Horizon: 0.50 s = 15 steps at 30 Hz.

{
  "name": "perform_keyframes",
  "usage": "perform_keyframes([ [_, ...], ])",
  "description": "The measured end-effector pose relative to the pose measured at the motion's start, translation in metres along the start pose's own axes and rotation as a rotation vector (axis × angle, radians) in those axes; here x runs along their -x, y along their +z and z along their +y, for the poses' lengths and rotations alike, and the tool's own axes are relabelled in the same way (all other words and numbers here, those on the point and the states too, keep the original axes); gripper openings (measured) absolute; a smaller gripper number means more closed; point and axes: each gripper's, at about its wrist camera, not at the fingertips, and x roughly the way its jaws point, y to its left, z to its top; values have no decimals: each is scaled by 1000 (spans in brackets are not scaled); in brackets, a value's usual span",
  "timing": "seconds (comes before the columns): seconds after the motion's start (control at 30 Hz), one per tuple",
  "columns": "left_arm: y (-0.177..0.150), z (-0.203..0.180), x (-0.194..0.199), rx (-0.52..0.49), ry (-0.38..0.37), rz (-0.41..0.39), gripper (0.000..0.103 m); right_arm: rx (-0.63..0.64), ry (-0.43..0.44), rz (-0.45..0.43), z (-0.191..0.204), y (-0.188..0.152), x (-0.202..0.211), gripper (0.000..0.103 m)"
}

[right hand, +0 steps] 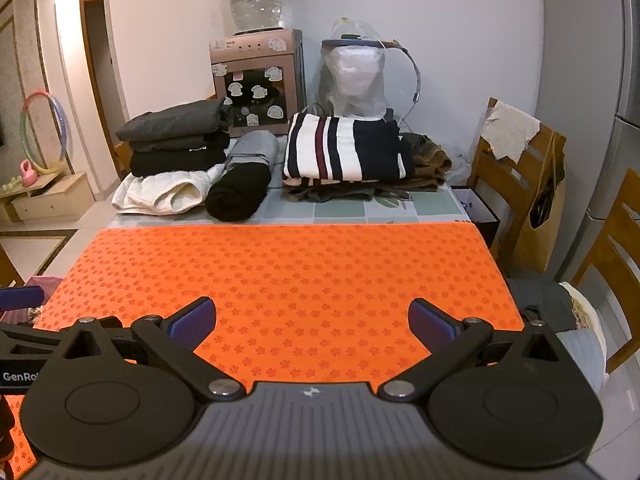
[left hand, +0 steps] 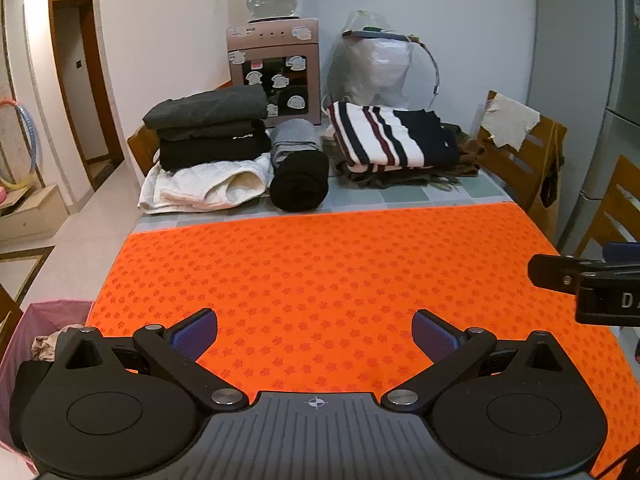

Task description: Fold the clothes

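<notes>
orange mat [left hand: 320, 272] bare; pink basket [left hand: 24, 344] (clothes, perhaps) cut off.

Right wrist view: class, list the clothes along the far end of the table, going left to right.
Stack of dark folded clothes on a white quilted garment → rolled black and grey garment → folded navy, white and maroon striped sweater → olive-brown knit garment.

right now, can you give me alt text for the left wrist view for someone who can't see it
The open left gripper hovers over a bare orange patterned mat on a table, holding nothing. Beyond the mat lie a stack of dark folded clothes on a white quilted garment, a black rolled garment and a striped folded sweater.
</notes>
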Motion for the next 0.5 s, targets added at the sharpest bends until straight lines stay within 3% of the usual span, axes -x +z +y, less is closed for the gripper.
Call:
perform_keyframes([
  [0.5,1,1,-4,-7,-15,6,103,-8,-6,5,-2,-4,-2,103],
])
